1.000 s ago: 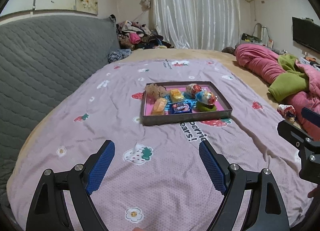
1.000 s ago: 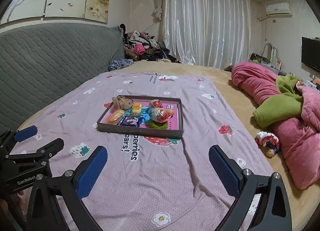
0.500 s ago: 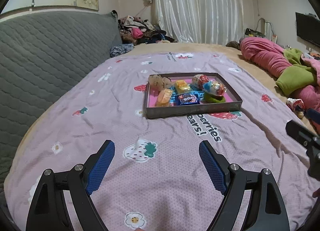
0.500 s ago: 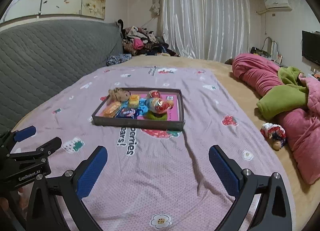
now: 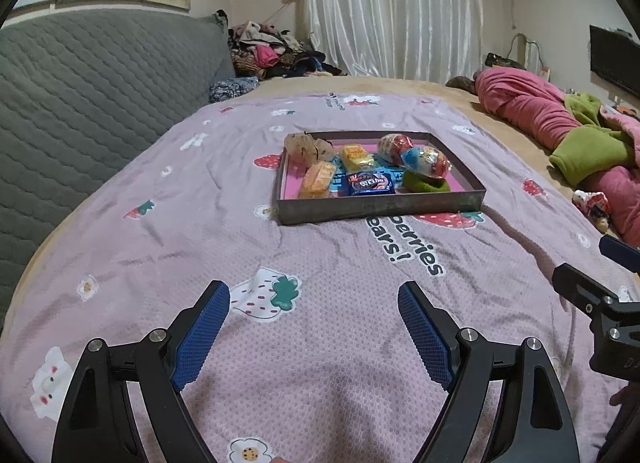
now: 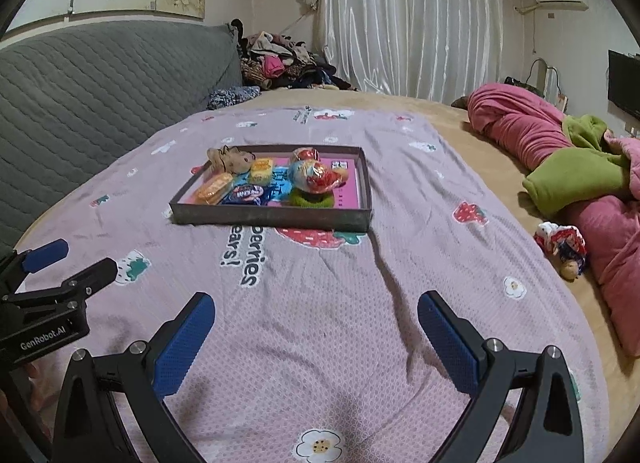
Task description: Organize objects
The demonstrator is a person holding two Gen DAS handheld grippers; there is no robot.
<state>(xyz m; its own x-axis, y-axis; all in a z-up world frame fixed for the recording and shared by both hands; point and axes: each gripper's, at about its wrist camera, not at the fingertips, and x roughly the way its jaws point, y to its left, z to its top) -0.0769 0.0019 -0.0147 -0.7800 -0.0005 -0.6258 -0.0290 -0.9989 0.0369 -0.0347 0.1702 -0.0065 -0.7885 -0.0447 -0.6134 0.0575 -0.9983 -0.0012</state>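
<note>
A shallow dark tray (image 5: 380, 205) (image 6: 272, 219) with a pink floor lies on the lilac strawberry-print bedspread. It holds a beige plush (image 5: 308, 147), an orange snack pack (image 5: 318, 181), a yellow pack (image 5: 356, 155), a blue biscuit pack (image 5: 370, 183) (image 6: 244, 194), two foil-wrapped eggs (image 5: 426, 161) (image 6: 316, 175) and a green piece (image 5: 422, 183). My left gripper (image 5: 314, 299) hangs open over the sheet, well short of the tray. My right gripper (image 6: 316, 311) is open too, nothing between its blue pads.
A grey quilted headboard (image 5: 80, 95) runs along the left. Pink and green bedding (image 5: 560, 131) is heaped at the right, with a small doll (image 6: 562, 247) beside it. Clothes pile (image 5: 272, 53) sits at the far corner before white curtains.
Both grippers have sunk lower and drawn nearer the tray, which now looks larger. Jaws stay equally wide. Nothing in the tray has moved.
</note>
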